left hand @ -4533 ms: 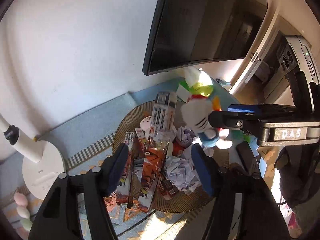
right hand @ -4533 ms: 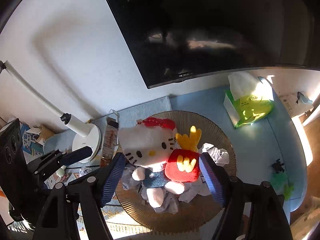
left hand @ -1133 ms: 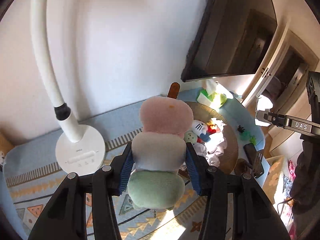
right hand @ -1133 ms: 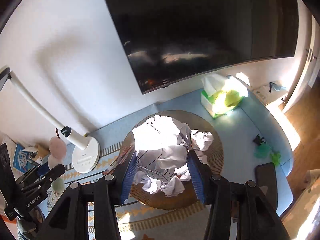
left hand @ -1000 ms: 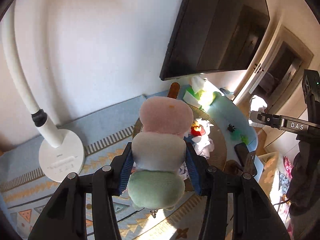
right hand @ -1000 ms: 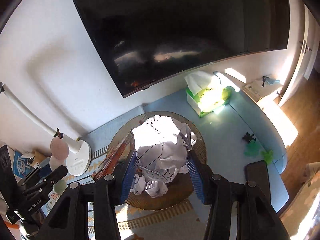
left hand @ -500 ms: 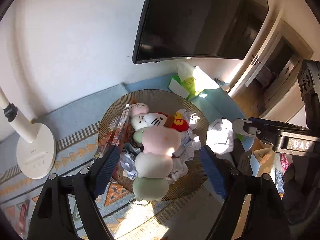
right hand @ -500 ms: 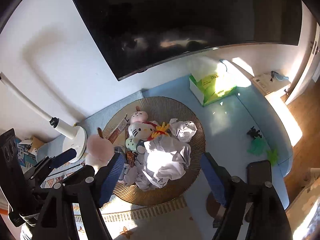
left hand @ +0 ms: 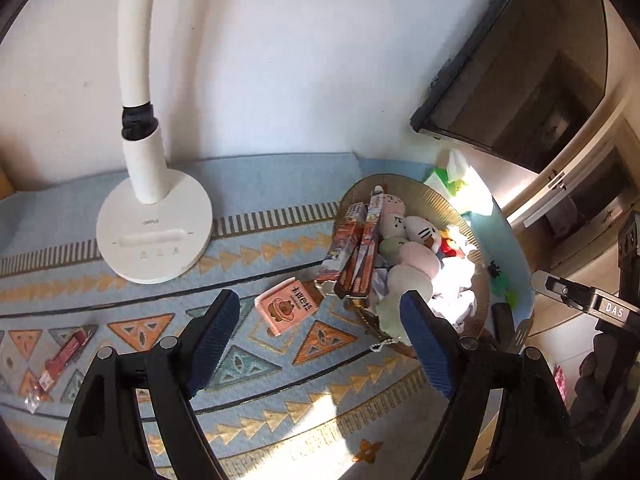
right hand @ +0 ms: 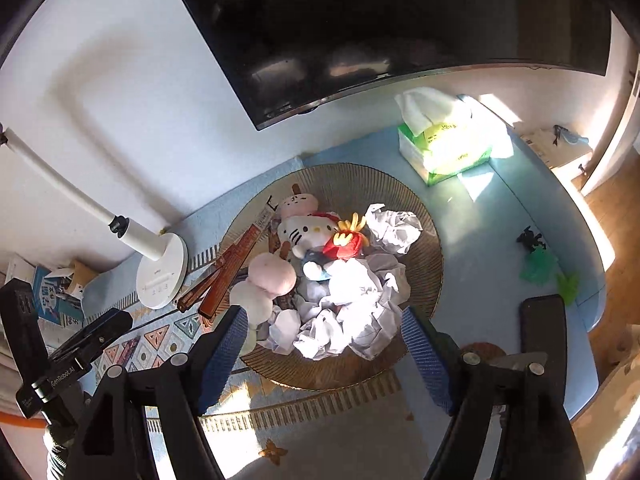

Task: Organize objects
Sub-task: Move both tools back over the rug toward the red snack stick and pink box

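Toys and paper are filling the round woven basket point(right hand: 424, 216) on the blue table: a white cat plush point(right hand: 306, 232) is lying near the middle with a red plush point(right hand: 344, 242) touching it, crumpled paper balls point(right hand: 352, 308) are piling up on the near side, and long snack boxes point(left hand: 362, 254) are leaning over the left rim. A three-ball plush skewer point(right hand: 262, 284) is resting across that same left edge, its long axis running from the pink ball inside the basket to the green end hanging over the rim. A small pink box point(left hand: 288, 306) is lying on the patterned mat point(left hand: 248, 364) just beside the basket. Both the left gripper point(left hand: 320, 344) and the right gripper point(right hand: 320, 344) are hanging spread wide with nothing between their fingers.
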Motion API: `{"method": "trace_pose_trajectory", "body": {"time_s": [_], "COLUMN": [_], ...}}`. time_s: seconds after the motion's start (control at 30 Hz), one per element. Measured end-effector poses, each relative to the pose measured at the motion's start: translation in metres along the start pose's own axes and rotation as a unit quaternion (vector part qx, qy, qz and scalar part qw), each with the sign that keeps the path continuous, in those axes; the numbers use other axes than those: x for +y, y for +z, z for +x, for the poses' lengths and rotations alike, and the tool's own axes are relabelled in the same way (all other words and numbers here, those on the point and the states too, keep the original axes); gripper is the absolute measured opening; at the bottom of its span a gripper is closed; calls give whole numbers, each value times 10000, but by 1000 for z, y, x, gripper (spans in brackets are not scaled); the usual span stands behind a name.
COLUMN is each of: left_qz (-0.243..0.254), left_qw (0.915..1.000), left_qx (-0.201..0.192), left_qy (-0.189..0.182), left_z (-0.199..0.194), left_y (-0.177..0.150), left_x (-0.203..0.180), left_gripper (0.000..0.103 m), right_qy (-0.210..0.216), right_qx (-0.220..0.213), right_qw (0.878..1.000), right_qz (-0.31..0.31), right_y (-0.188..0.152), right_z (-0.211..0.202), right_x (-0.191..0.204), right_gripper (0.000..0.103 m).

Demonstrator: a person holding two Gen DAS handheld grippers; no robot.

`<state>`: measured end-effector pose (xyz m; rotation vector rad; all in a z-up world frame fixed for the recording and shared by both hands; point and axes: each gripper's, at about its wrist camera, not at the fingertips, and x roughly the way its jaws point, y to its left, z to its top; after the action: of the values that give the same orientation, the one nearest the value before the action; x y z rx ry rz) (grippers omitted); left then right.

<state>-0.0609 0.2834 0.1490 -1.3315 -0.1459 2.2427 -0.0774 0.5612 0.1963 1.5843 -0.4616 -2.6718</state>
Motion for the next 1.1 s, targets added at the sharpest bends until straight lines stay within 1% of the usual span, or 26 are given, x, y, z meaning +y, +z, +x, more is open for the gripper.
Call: {"method": "trace_pose_trajectory", "body": {"time_s": [0.2,0.37,0.5,0.63,0.77,0.97,1.1], "left_qz": [-479,-799,-758,-855,-604,-417,-263], "left_qw": [9984,9959,9946,9922,9896,9921,9931], "left_qx": [-36,11,74,68,-57,27,120], "left_qy": [309,435,705,907,1303,1180,1139], "left_z": [-23,-36,-43,-51,-61,-65,-63], "left_y": [-15,-30,-39,-42,-37,-35,-35], "left_x": [59,99,121,145,151,171,185], "left_gripper": [81,81,81,81,81,82,82], "right_qy": [243,399,510,563,617,558,539], "right_qx": [170,238,434,489,658,740,788], "right_qw": [9990,9962,9939,9921,9911,9911,9921], "right_qz": [-348,-734,-880,-1012,-980,-959,-814], "right_y": [-8,-19,-28,-37,-46,-61,-71], "right_z": [16,27,39,47,59,72,82], "right_x": [48,95,124,148,168,194,209], "right_gripper": [78,78,78,78,78,78,78]}}
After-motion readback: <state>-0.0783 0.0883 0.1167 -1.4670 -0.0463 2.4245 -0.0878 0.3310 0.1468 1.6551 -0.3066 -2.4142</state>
